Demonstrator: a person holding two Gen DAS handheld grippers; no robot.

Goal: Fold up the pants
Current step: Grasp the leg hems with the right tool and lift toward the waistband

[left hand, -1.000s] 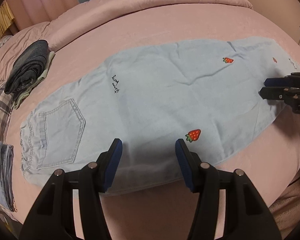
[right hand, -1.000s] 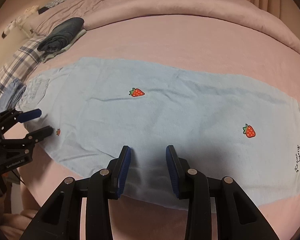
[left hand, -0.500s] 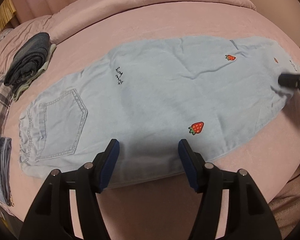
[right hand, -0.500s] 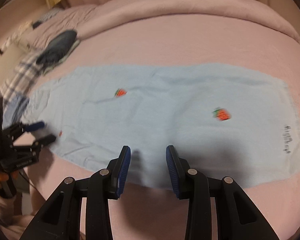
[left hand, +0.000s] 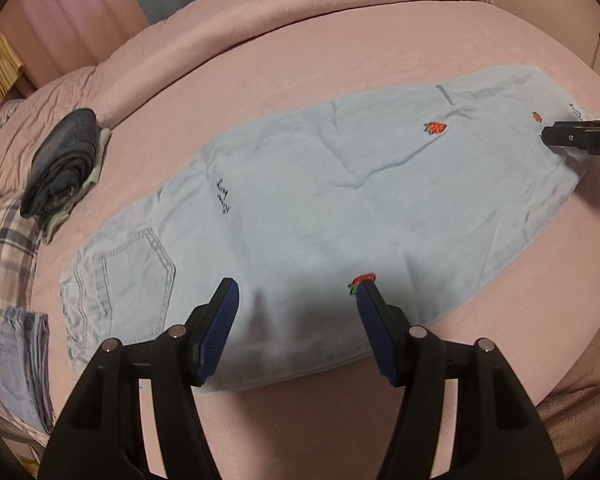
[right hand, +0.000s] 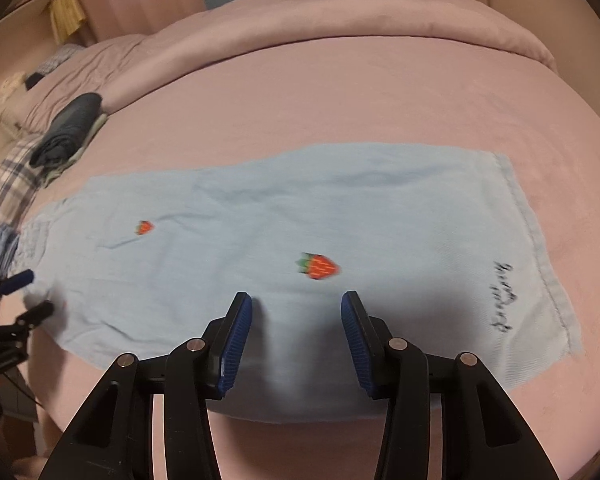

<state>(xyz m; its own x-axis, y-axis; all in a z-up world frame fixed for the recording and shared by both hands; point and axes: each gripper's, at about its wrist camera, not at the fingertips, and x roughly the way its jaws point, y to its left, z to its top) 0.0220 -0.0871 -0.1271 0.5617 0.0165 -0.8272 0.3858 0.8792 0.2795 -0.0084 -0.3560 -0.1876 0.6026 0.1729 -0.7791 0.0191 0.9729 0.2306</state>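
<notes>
letters "da" on the right gripper (left hand: 580, 142), dark script on the pants (left hand: 340, 208) unreadable

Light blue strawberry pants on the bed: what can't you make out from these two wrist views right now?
- Light blue denim pants, near edge: left wrist view, shadowed beneath the left tool.
- Black script near the hem: right wrist view, too blurred to read.
- Right tool: left wrist view, cut off by the frame edge.

Dim, warm indoor light is washing both fisheye views in a pinkish cast, soft shadows are pooling on the pants (left hand: 340, 208) just ahead of each gripper, straight edges are bending toward dark vignetted corners, and motion blur is smearing the right view's strawberry patches (right hand: 318, 266).
</notes>
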